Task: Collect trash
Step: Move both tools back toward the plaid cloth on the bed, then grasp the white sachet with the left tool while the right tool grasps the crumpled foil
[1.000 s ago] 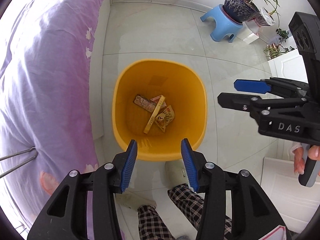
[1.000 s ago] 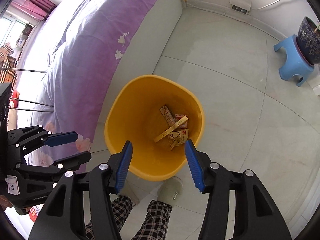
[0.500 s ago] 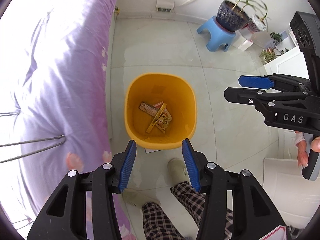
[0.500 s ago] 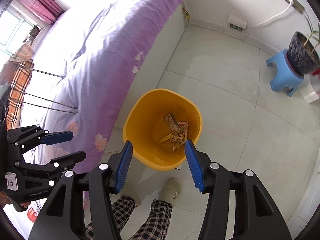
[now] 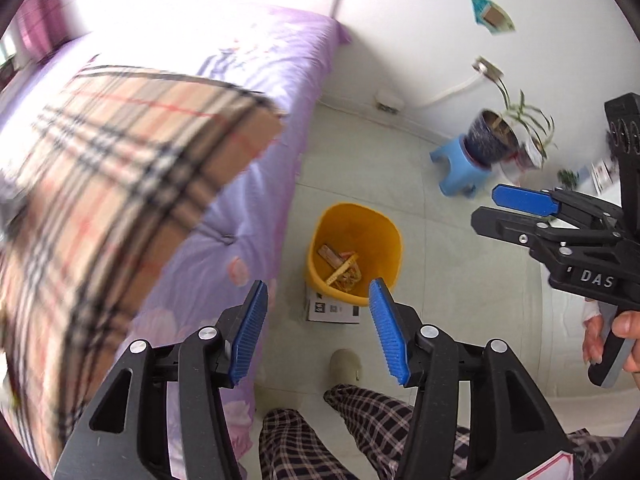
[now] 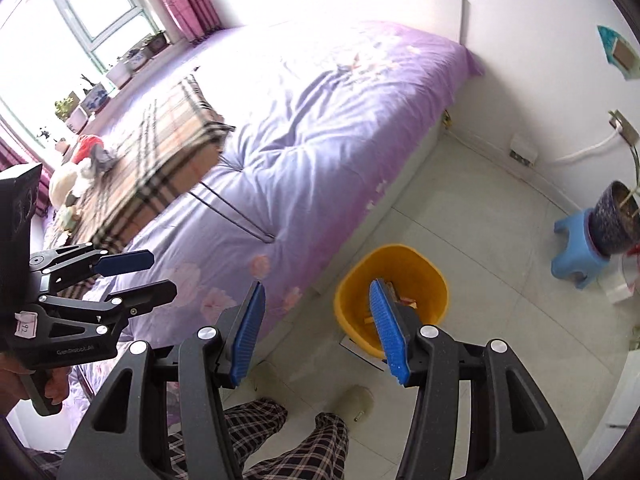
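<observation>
Yellow bin [image 5: 384,236], purple floral bedspread [image 6: 328,128], tan plaid cloth [image 5: 100,184], blue stool [image 6: 576,256], checked trousers [image 5: 360,432]

Bright daylight from the window [image 6: 116,12], blown out over the bed [image 6: 320,120]; motion-blurred plaid cloth [image 5: 120,168]; fisheye bending, dark corners.
</observation>
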Available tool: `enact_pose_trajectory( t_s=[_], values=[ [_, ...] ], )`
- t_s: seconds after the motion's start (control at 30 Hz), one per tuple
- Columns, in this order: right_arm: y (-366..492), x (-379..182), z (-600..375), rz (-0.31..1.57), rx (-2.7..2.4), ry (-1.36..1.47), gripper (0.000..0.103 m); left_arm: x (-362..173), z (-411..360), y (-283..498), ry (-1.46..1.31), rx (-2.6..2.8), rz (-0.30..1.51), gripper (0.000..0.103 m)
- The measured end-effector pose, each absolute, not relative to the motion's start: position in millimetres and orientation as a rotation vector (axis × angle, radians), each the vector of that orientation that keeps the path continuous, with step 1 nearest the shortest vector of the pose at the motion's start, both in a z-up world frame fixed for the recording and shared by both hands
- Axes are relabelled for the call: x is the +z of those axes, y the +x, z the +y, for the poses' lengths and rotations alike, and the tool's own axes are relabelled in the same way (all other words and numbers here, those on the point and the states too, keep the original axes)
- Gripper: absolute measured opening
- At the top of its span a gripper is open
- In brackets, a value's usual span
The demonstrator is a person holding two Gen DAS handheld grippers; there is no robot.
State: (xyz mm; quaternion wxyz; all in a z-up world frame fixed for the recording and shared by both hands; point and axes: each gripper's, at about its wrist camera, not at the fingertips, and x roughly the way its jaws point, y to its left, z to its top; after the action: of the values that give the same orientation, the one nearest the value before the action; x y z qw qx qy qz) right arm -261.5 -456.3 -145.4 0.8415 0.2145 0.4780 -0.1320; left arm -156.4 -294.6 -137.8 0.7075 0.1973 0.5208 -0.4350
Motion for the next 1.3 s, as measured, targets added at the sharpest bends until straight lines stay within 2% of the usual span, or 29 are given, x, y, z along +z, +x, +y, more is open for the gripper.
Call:
enact_pose_trajectory(
  t_s=[0.4, 0.47, 0.5, 0.6, 0.7, 0.8, 0.87, 1.3],
  values=[
    [-205.5, -82.9, -361.6, 0.913, -0.044, 0.346, 0.058, -102.7, -147.0, -123.5, 0.189, -0.603, 1.124, 0.055],
    [-195.3, -79.2, -350.3, 0.916, -0.013, 0.331, 0.058, -102.0, -122.0, -114.8, 0.151, -0.54, 1.122, 0.06],
    [-190.4, -77.9, -345.8, 0.916, 0.001, 0.329, 0.058, -102.9, -110.8, -111.7, 0.135, -0.507, 1.118, 0.067],
    [-178.6, -73.5, -332.0, 0.916, 0.039, 0.328, 0.058, -105.9, -81.3, -97.1, 0.086, -0.432, 1.115, 0.07],
    [-166.3, -70.0, -317.5, 0.921, 0.066, 0.296, 0.058, -107.9, -57.0, -87.8, 0.053, -0.361, 1.094, 0.084],
    [-156.0, -66.0, -303.9, 0.914, 0.094, 0.267, 0.059, -112.4, -39.0, -76.5, 0.048, -0.315, 1.082, 0.093],
    [-149.2, -63.8, -296.3, 0.911, 0.109, 0.262, 0.063, -117.4, -31.4, -68.7, 0.055, -0.308, 1.077, 0.097],
    [-110.2, -67.2, -268.9, 0.941, 0.111, 0.25, 0.066, -143.9, -31.1, -32.6, 0.155, -0.353, 1.095, 0.097]
  ],
)
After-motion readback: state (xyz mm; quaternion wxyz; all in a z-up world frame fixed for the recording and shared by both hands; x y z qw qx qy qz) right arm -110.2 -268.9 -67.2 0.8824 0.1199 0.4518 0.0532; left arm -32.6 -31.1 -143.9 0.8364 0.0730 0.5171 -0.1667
